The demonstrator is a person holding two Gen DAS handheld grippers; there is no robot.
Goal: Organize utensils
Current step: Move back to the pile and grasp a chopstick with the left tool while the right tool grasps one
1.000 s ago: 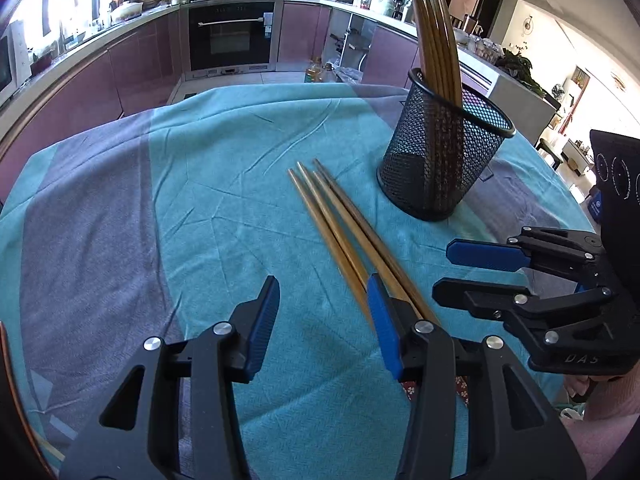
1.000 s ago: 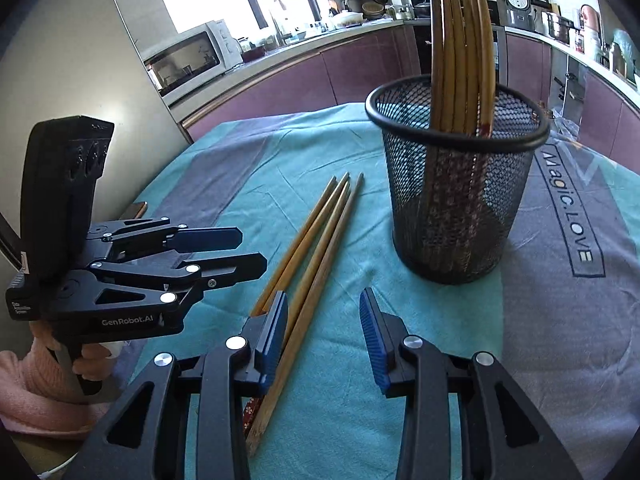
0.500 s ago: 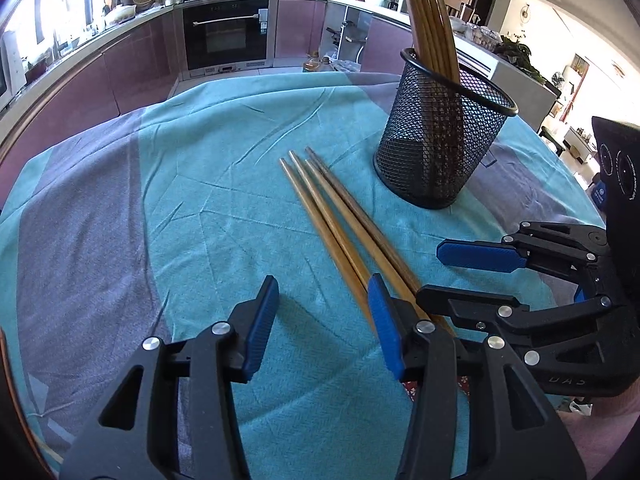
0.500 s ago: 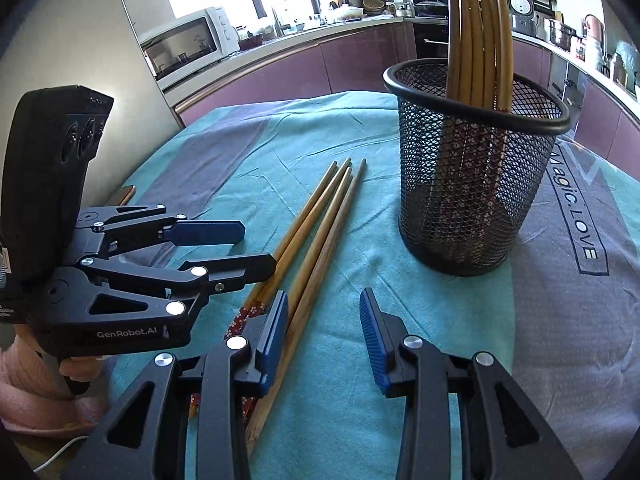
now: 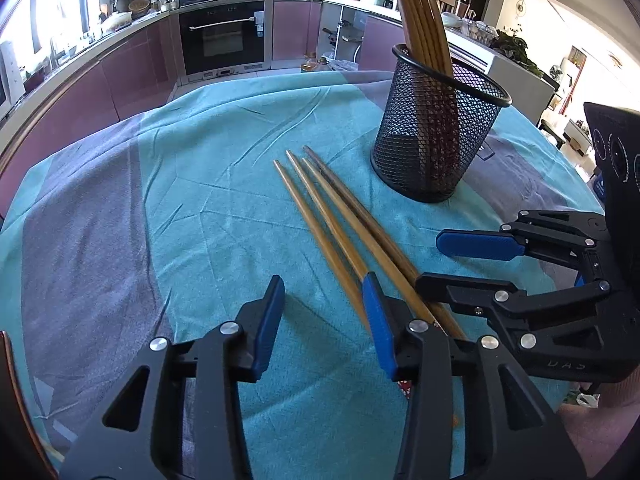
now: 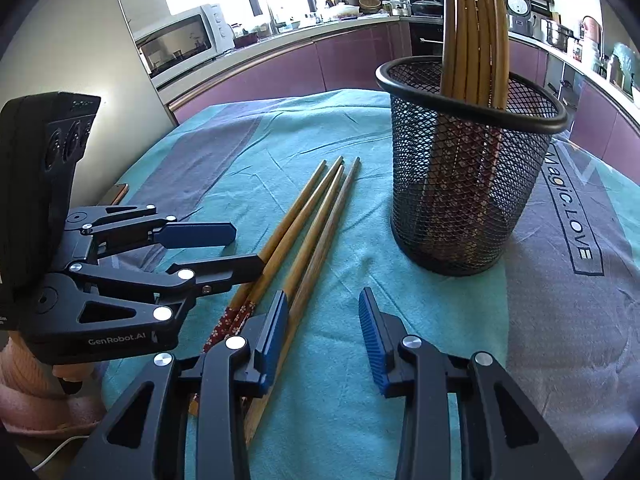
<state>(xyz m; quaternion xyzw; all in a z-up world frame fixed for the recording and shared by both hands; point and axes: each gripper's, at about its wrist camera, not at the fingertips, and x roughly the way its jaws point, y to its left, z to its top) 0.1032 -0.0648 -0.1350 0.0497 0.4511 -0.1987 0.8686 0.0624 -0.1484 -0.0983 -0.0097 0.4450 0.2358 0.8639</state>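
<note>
Done so far: I see several chopsticks already standing in the mesh holder [image 6: 472, 184], leaning on its far rim.
Left to do: four loose chopsticks [image 5: 336, 236] lie side by side on the teal cloth [image 5: 224, 208], tips toward the holder, near its base.
Left gripper [image 5: 320, 316]: its jaws are closing, with only cloth between them; the chopsticks pass just outside its right finger.
Right gripper [image 6: 322, 320]: parted and empty, the chopsticks beside its left finger.
Room: I judge it tight, as both tools crowd the thick ends.
Edges: the table edge is close under my grippers; the cloth beyond is free.
</note>
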